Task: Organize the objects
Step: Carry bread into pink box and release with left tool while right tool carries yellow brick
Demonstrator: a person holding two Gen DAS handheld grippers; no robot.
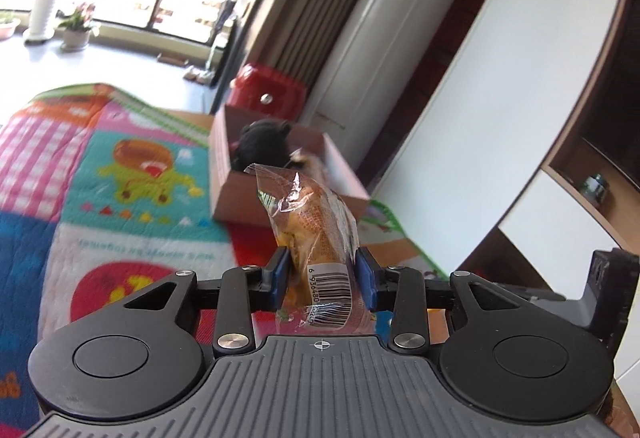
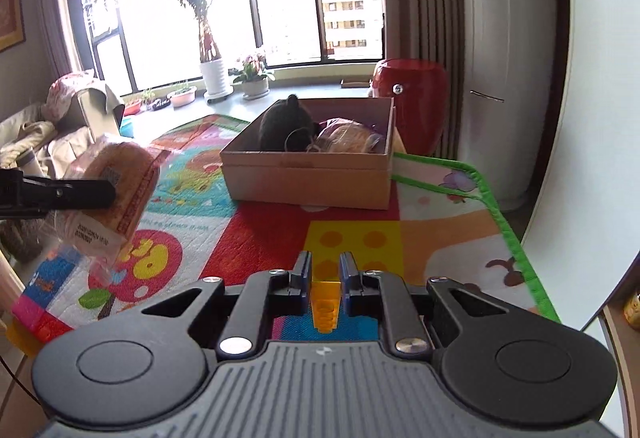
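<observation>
Cardboard box (image 2: 308, 177) sits on the play mat (image 2: 272, 234), holding a black plush (image 2: 286, 125) and bagged bread (image 2: 346, 137). Left of the box, the left gripper (image 1: 322, 272) has its jaws clamped on a wrapped bun (image 1: 316, 226) in the air. In front of the box, the right gripper (image 2: 325, 270) pinches a yellow block (image 2: 326, 304).

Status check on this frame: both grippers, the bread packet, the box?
Left gripper shut on bread packet, held aloft. Right gripper nearly closed, nothing held. Cardboard box ahead on mat, path unobstructed.
</observation>
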